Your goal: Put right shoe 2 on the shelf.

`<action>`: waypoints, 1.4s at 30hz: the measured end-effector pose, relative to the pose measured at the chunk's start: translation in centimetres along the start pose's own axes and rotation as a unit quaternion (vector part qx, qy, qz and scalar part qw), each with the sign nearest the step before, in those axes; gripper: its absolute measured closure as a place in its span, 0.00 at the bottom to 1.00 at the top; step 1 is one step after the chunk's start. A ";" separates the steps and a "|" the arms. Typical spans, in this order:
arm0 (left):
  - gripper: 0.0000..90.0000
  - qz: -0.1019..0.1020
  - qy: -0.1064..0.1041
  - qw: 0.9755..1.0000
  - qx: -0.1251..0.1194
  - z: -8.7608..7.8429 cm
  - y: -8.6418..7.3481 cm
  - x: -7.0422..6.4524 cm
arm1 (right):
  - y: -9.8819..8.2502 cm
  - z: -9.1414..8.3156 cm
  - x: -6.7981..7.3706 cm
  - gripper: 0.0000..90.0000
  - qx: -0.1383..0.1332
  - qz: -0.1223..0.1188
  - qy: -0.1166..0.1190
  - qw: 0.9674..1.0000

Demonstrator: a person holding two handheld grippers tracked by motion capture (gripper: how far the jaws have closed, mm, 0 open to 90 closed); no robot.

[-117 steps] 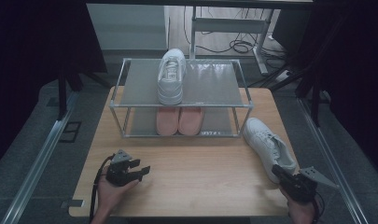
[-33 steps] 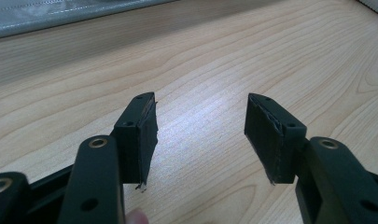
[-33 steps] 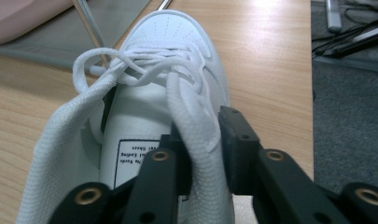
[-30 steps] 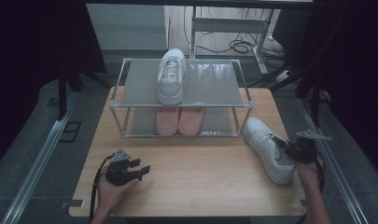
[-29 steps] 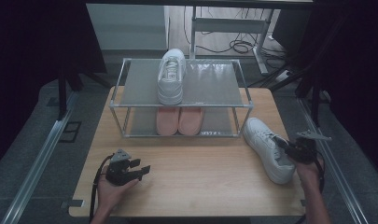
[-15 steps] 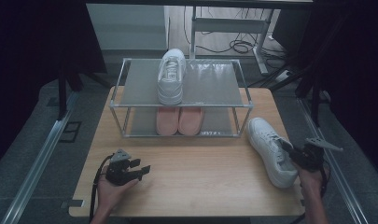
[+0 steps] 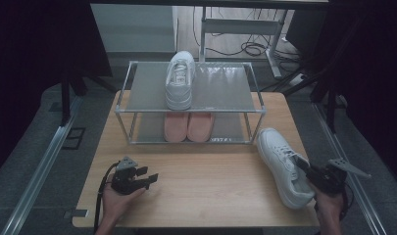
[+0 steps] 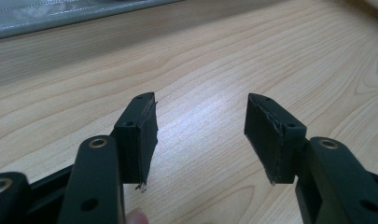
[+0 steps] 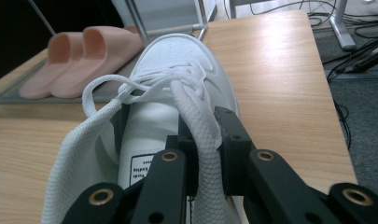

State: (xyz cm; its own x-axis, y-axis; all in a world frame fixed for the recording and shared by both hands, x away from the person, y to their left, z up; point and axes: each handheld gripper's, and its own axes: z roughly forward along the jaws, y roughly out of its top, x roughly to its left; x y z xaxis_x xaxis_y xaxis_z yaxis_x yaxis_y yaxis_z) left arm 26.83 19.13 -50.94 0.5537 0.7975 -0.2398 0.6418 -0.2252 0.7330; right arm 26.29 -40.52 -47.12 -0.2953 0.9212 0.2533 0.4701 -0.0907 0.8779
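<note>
White sneaker [image 9: 177, 93] | rim clamped by right claw [image 9: 206, 144] | on table [image 7: 210, 186]

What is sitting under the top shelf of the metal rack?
Under the top shelf of the rack, a pair of pink slippers lies side by side on the lower shelf. Only their front halves show; the top shelf and the white sneaker on it cover the rest.
</note>
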 end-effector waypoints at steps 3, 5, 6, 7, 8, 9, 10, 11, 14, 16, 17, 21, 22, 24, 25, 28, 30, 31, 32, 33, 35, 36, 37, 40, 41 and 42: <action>0.49 0.000 -0.001 1.000 0.001 0.0 0.0 -0.1 | -0.2 -0.5 0.4 0.91 -0.007 0.001 0.006 1.000; 0.49 0.000 0.000 1.000 0.001 0.1 0.0 -0.1 | -0.3 -0.9 0.8 0.91 -0.008 0.000 0.012 1.000; 0.49 0.000 0.000 1.000 0.001 0.1 0.0 -0.1 | -0.3 -1.0 1.0 0.91 -0.011 0.000 0.016 1.000; 0.49 0.000 0.000 1.000 0.001 0.1 0.0 -0.1 | -0.3 -1.1 1.2 0.91 -0.012 -0.001 0.019 1.000; 0.49 0.000 0.000 1.000 0.001 0.1 0.0 -0.1 | -0.3 -1.2 1.4 0.91 -0.012 -0.001 0.022 1.000; 0.49 0.000 0.000 1.000 0.001 0.1 0.0 -0.1 | -0.3 -1.3 1.7 0.91 -0.014 -0.003 0.025 1.000; 0.49 0.000 0.000 1.000 0.001 0.1 0.0 -0.1 | -0.3 -1.3 1.9 0.91 -0.017 -0.001 0.029 0.999; 0.49 0.000 0.000 1.000 0.001 0.1 0.0 -0.1 | -0.2 -1.3 2.1 0.91 -0.018 -0.001 0.033 0.999; 0.49 0.000 0.000 1.000 0.001 0.1 0.0 -0.1 | -0.2 -1.1 2.6 0.91 -0.021 0.003 0.046 0.999; 0.49 0.000 0.000 1.000 0.002 0.1 0.0 -0.1 | -0.1 -0.9 3.0 0.90 -0.019 0.000 0.052 0.998; 0.49 0.001 0.000 1.000 0.001 0.0 0.0 0.0 | -0.1 -0.7 3.3 0.91 -0.019 -0.003 0.056 0.998; 0.49 0.000 0.001 1.000 0.000 0.0 0.0 0.0 | 0.1 -0.1 4.2 0.90 -0.020 -0.004 0.069 0.997; 0.49 0.000 0.001 1.000 0.000 -0.1 0.0 0.0 | 0.1 0.1 4.4 0.90 -0.021 -0.003 0.072 0.997; 0.49 0.000 0.001 1.000 0.000 -0.1 0.0 0.0 | 0.1 0.4 4.8 0.90 -0.022 -0.002 0.078 0.997; 0.49 0.000 0.001 1.000 -0.001 -0.1 0.0 0.0 | 0.2 0.6 5.0 0.90 -0.023 -0.002 0.081 0.996; 0.49 -0.001 0.001 1.000 -0.001 -0.1 0.0 0.1 | 0.2 1.0 5.7 0.90 -0.022 -0.003 0.087 0.996; 0.49 -0.001 0.001 1.000 -0.003 -0.1 0.0 0.1 | 0.2 1.4 6.2 0.90 -0.021 -0.001 0.093 0.995; 0.49 -0.001 0.001 1.000 -0.002 -0.1 0.0 0.1 | 0.2 1.5 6.3 0.90 -0.021 0.000 0.095 0.995; 0.49 -0.001 0.001 1.000 -0.001 -0.1 0.0 0.1 | 0.2 1.6 6.5 0.90 -0.021 0.000 0.097 0.995; 0.49 -0.001 0.001 1.000 -0.001 -0.1 0.0 0.1 | 0.2 1.8 6.7 0.90 -0.021 0.000 0.100 0.995; 0.49 -0.001 0.001 1.000 -0.001 -0.1 0.0 0.1 | 0.2 2.1 7.1 0.90 -0.020 0.001 0.104 0.994; 0.49 -0.001 0.001 1.000 -0.001 -0.1 0.0 0.1 | 0.3 2.2 7.3 0.90 -0.020 0.001 0.106 0.994; 0.49 -0.001 0.001 1.000 -0.001 -0.1 0.0 0.1 | 0.3 2.4 7.6 0.90 -0.021 0.000 0.108 0.994; 0.49 -0.001 0.001 1.000 0.000 -0.1 0.0 0.0 | 0.4 2.8 8.3 0.90 -0.020 -0.001 0.113 0.993; 0.49 -0.001 0.001 1.000 -0.001 -0.1 0.0 0.0 | 0.4 3.0 8.5 0.90 -0.021 -0.001 0.115 0.993; 0.49 -0.001 0.001 1.000 -0.001 -0.1 0.0 0.1 | 0.4 3.1 8.8 0.90 -0.021 -0.001 0.117 0.993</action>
State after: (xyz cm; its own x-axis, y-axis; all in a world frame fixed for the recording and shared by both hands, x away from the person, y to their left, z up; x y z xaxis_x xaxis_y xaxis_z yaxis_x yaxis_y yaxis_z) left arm 26.81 19.24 -50.89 0.5511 0.7991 -0.2402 0.6421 -0.2223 0.7337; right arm 26.43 -31.31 -45.76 -0.4847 0.8082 0.3345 0.4351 -0.1090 0.8938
